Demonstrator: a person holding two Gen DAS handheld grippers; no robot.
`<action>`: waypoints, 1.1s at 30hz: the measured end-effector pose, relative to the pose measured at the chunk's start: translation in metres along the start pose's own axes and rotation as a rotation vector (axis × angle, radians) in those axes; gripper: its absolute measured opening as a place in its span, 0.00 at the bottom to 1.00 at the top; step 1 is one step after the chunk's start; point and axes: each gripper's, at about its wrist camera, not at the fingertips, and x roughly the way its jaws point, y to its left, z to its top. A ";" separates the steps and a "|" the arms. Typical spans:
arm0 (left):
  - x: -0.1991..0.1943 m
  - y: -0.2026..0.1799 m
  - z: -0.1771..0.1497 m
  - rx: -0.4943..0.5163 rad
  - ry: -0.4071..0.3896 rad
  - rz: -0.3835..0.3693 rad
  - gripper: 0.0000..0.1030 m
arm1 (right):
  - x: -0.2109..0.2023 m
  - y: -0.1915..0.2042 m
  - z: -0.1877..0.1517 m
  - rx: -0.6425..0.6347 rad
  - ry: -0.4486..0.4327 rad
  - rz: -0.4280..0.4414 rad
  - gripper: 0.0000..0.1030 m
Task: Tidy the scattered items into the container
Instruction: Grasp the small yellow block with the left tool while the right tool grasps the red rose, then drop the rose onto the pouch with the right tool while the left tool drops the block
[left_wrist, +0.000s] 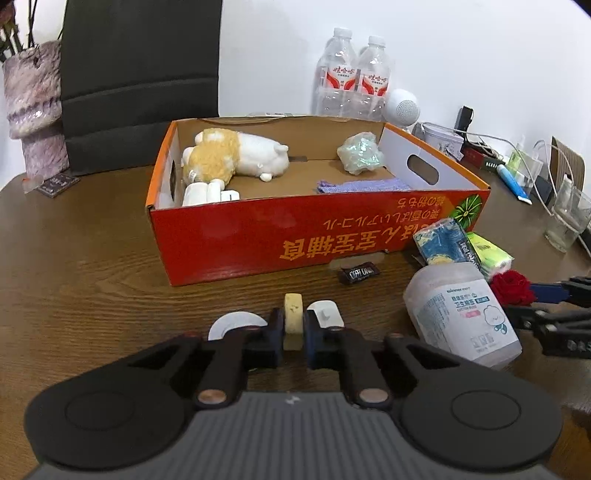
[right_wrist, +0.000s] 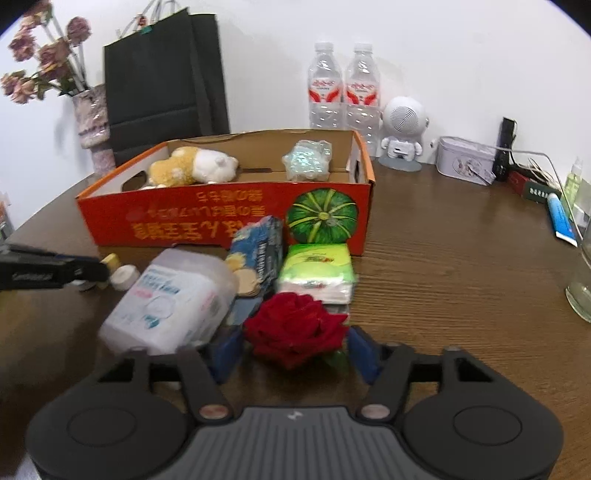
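An orange cardboard box (left_wrist: 258, 236) (right_wrist: 110, 218) holds a plush toy (left_wrist: 229, 155), a pale green bundle (left_wrist: 360, 153), a purple cloth (left_wrist: 362, 184) and a white item (left_wrist: 207, 194). My left gripper (left_wrist: 294, 328) is shut on a yellow tape roll (left_wrist: 293, 314), low over the table in front of the box. My right gripper (right_wrist: 295, 350) is open, its jaws either side of a red rose (right_wrist: 295, 328) (left_wrist: 513, 288). A cotton-swab tub (left_wrist: 461, 314) (right_wrist: 173, 302), a blue tissue pack (right_wrist: 258, 251) and a green tissue pack (right_wrist: 317, 273) lie by the box.
A dark candy wrapper (left_wrist: 360, 273) and two white round pieces (left_wrist: 236, 321) (left_wrist: 325, 312) lie near the left gripper. At the back stand two water bottles (right_wrist: 343, 92), a white robot speaker (right_wrist: 402, 129), a tin (right_wrist: 465, 158), a black bag (right_wrist: 162, 74) and a vase (right_wrist: 92, 122). A glass (right_wrist: 583, 280) stands right.
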 end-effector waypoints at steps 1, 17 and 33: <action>-0.002 0.001 -0.001 -0.014 -0.004 -0.001 0.11 | 0.002 -0.002 0.000 0.010 0.001 0.001 0.48; -0.074 -0.006 0.059 -0.063 -0.184 -0.087 0.11 | -0.078 -0.009 0.027 0.007 -0.197 0.030 0.39; 0.106 0.041 0.155 -0.270 0.100 -0.013 0.17 | 0.123 -0.011 0.194 -0.095 0.084 -0.024 0.43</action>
